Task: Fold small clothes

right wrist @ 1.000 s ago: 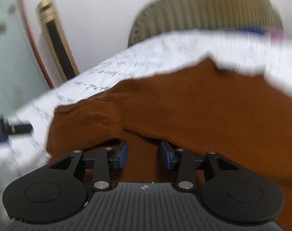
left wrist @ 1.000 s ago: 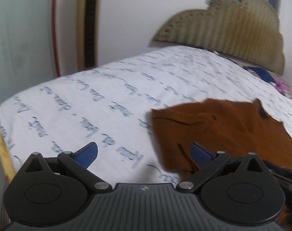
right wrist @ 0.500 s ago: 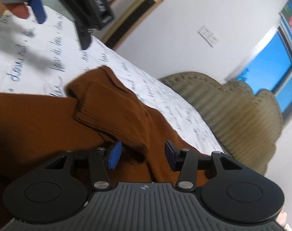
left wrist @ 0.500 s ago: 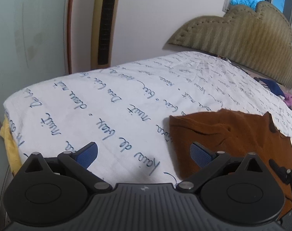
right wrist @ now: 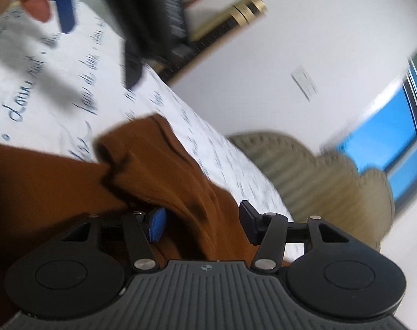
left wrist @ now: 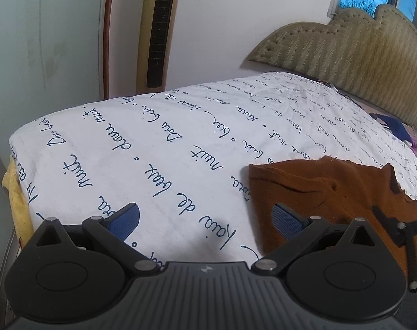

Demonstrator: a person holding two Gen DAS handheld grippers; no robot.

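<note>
Fold laid down, right jaws letting go

Left wrist view: the left gripper (left wrist: 205, 220) hangs released over the sheet (left wrist: 153, 148) near the bed's foot edge, holding nothing; the garment (left wrist: 332, 189) lies just beside its right pad, toward the bed's right side. A careless sweep could drag that edge.
Right wrist view: the right gripper (right wrist: 202, 224) is opening, a fold of the garment (right wrist: 158, 165) between its pads; if cloth clings as it withdraws, the fold may pull apart.

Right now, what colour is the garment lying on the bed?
Rust brown, plain, no pattern: the garment shows best in the left wrist view.
</note>
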